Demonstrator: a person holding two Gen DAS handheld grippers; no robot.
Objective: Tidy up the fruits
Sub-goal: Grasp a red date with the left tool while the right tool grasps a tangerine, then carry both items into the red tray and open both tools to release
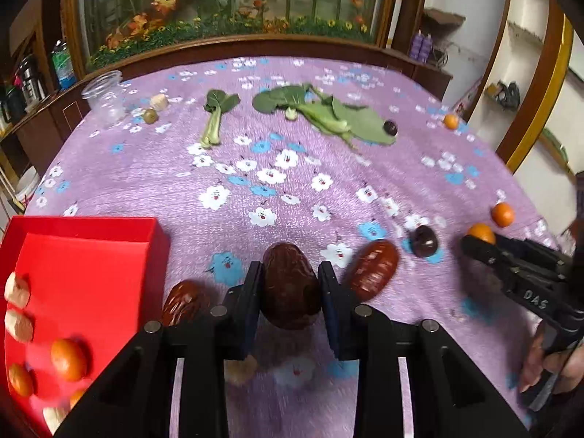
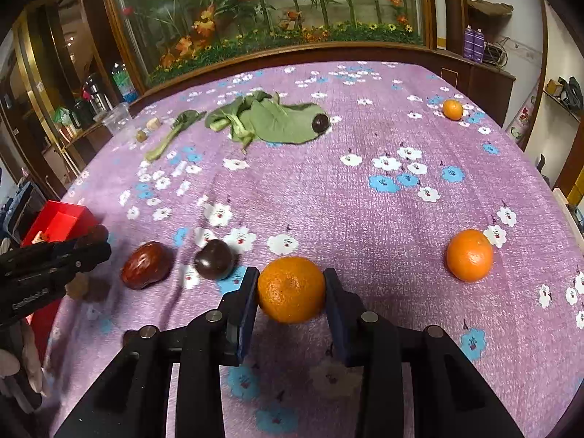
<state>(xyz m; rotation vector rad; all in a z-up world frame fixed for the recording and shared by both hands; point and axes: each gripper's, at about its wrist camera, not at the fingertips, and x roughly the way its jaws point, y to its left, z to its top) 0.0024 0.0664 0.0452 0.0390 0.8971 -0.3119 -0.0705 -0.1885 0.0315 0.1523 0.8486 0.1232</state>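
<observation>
Fruits gripped, both hands.
My left gripper [image 1: 290,284] clamps an upright date [image 1: 290,286]; my right gripper [image 2: 290,290] clamps an orange [image 2: 291,289]; red box [image 1: 87,255] left.

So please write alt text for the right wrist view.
The right gripper grips a mandarin over a purple flowered cloth. Two more mandarins lie right; a date and dark fruit lie left.

A wrinkled brown date [image 1: 291,286] stands upright, pinched between black pads; a round orange tangerine [image 2: 291,289] is likewise clamped, near the cloth's front.
</observation>
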